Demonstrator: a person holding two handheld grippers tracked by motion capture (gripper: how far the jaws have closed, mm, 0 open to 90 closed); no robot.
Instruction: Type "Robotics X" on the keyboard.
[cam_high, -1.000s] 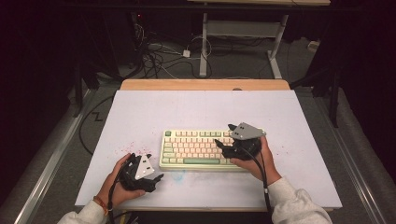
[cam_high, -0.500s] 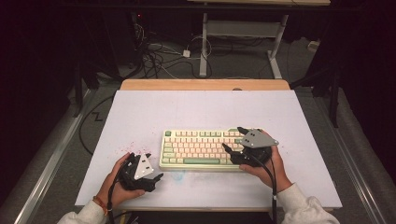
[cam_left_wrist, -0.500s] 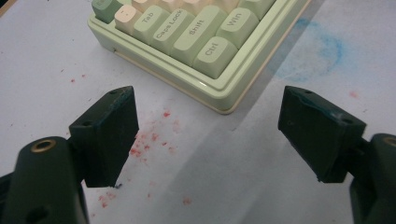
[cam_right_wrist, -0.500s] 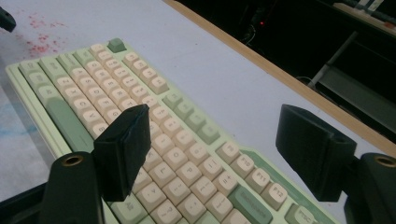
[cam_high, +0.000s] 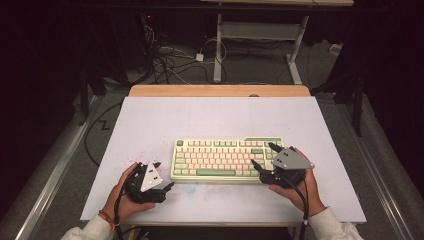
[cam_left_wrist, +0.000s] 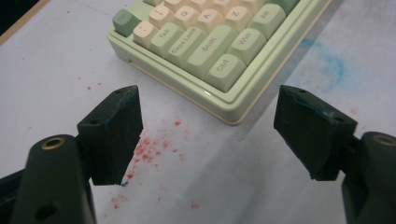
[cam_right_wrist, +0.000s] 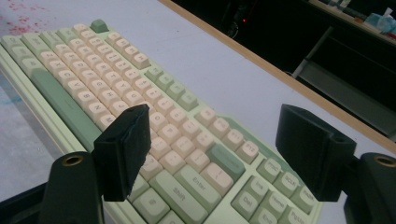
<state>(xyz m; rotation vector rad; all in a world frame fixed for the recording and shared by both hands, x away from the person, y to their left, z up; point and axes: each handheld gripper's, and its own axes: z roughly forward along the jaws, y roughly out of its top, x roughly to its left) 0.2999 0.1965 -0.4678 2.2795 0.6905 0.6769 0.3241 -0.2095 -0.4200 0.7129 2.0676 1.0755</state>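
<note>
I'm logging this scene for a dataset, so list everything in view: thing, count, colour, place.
keyboard: 1, pale green case with cream and green keys, middle of the table, nearer the person
table: 1, white top with a wooden far edge, centre of the high view
red specks: many, red, on the table by the keyboard's left end
blue smudge: 1, blue, on the table in front of the keyboard
cables: several, black and white, on the floor beyond the table
desk frame: 1, grey, beyond the table
left gripper: 1, black, open, left of the keyboard
right gripper: 1, black, open, over the keyboard's right end
hands: 2, near edge
</note>
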